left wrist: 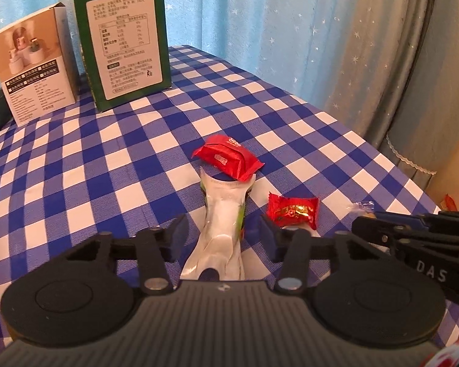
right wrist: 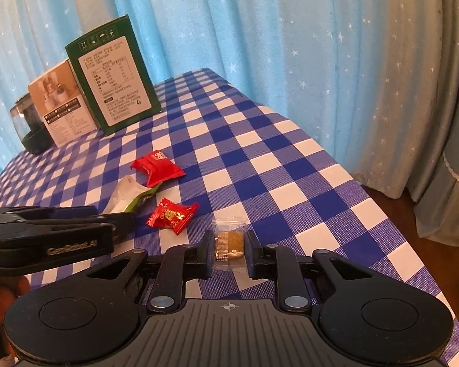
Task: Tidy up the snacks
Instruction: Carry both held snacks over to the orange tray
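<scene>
Both grippers are angling down at the desk (right wrist: 290,140) — left gripper (left wrist: 218,234) spread around a white pouch (left wrist: 222,226) pointing away lengthwise; right gripper (right wrist: 229,252) pinching a clear candy (right wrist: 229,244).

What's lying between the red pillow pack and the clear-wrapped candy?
The small red candy lies between red pillow pack and clear-wrapped candy, in the right wrist view.

Left tongs (left wrist: 222,238) angled down, jaws apart, right tongs (right wrist: 229,252) beside them — seemingly clamped shut.
</scene>
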Demonstrator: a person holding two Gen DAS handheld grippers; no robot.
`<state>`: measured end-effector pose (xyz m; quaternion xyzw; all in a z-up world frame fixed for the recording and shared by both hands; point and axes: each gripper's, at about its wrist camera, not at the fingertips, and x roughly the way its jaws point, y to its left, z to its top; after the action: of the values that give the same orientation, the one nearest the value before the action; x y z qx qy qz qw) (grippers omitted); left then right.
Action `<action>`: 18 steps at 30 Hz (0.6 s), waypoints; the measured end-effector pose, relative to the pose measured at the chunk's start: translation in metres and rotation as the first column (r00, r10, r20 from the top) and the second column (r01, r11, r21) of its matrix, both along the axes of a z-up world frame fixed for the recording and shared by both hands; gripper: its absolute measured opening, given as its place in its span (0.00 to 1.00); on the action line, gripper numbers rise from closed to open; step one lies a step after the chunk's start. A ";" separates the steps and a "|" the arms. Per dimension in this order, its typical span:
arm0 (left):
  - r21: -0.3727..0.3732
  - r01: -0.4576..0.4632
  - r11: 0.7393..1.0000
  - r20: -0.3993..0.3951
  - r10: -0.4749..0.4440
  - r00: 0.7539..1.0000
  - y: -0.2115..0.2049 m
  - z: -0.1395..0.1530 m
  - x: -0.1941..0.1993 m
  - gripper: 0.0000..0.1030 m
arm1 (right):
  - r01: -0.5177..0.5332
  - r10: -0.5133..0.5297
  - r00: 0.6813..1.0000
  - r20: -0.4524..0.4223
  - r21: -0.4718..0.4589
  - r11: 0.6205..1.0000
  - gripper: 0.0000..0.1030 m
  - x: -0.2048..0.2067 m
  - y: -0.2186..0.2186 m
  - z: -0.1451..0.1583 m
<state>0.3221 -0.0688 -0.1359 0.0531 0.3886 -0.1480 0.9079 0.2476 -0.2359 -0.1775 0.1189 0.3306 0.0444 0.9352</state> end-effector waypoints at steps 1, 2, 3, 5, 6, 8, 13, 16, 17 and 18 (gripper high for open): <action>0.002 0.003 1.000 0.000 -0.003 1.000 0.000 -0.001 0.001 0.38 | 0.001 -0.001 1.000 0.001 0.002 1.000 0.20 0.000 0.000 0.000; 0.006 0.005 1.000 -0.001 -0.005 1.000 -0.001 -0.002 0.002 0.34 | 0.000 0.000 1.000 0.001 0.004 1.000 0.20 0.000 0.000 0.000; 0.010 0.009 1.000 -0.005 -0.008 1.000 -0.002 -0.003 0.002 0.32 | -0.001 0.001 1.000 0.001 0.005 1.000 0.20 0.000 0.000 0.000; 0.025 0.010 1.000 -0.012 -0.010 1.000 -0.001 -0.004 0.001 0.27 | -0.003 0.003 1.000 0.002 0.007 1.000 0.20 -0.001 0.000 0.000; 0.023 0.011 1.000 -0.019 -0.010 1.000 0.000 -0.004 -0.001 0.26 | -0.005 0.005 1.000 0.003 0.010 1.000 0.20 -0.001 0.000 0.000; 0.011 0.000 1.000 -0.035 0.001 0.999 0.003 -0.003 -0.007 0.26 | -0.007 0.007 1.000 0.008 0.012 1.000 0.20 -0.002 0.000 0.001; -0.008 -0.046 0.999 -0.046 0.046 0.998 0.012 0.000 -0.048 0.25 | -0.016 0.016 1.000 0.017 0.021 1.000 0.20 -0.004 0.002 0.003; -0.021 -0.073 0.997 -0.054 0.072 0.996 0.017 0.001 -0.073 0.25 | -0.033 0.032 0.999 0.025 0.025 0.999 0.20 -0.007 0.003 0.005; -0.025 -0.084 0.996 -0.057 0.082 0.995 0.018 0.001 -0.081 0.25 | -0.040 0.039 0.999 0.029 0.023 0.999 0.20 -0.009 0.004 0.007; -0.028 -0.090 0.996 -0.060 0.088 0.994 0.020 0.002 -0.088 0.25 | -0.047 0.046 0.998 0.034 0.022 0.999 0.20 -0.011 0.005 0.008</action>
<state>0.2343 -0.0492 -0.1339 0.0174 0.4147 -0.1149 0.9025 0.2361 -0.2308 -0.1695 0.1210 0.3170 0.0720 0.9379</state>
